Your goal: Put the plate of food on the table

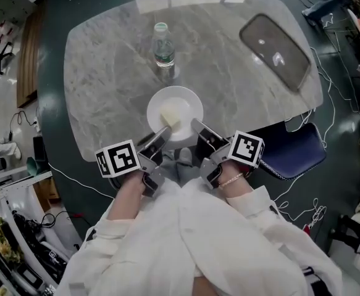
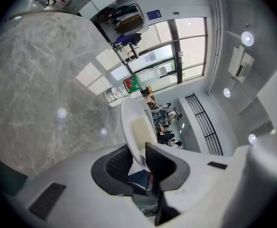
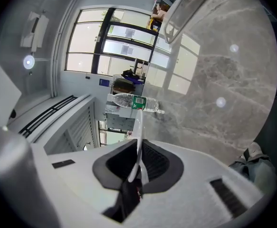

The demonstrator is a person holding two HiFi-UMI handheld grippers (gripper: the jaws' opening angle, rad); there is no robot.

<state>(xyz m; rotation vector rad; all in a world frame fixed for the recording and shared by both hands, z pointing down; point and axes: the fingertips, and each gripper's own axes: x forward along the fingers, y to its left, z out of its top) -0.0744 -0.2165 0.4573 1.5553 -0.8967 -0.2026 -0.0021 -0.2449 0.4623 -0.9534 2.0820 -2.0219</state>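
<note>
A white plate (image 1: 175, 106) with a pale block of food (image 1: 169, 117) rests on the grey marble table (image 1: 105, 73), close to its near edge. My left gripper (image 1: 161, 133) is at the plate's near left rim. In the left gripper view the plate (image 2: 136, 127) stands between the jaws of the left gripper (image 2: 139, 158), with a small gap at one pad, so the jaws are open. My right gripper (image 1: 199, 128) holds the near right rim. In the right gripper view the plate (image 3: 139, 137) shows edge-on, pinched in the right gripper (image 3: 139, 167).
A clear water bottle (image 1: 163, 45) with a green label stands just beyond the plate. A dark oblong tray (image 1: 274, 49) lies at the table's far right. A blue chair seat (image 1: 294, 150) sits off the right edge. Cables run over the dark floor.
</note>
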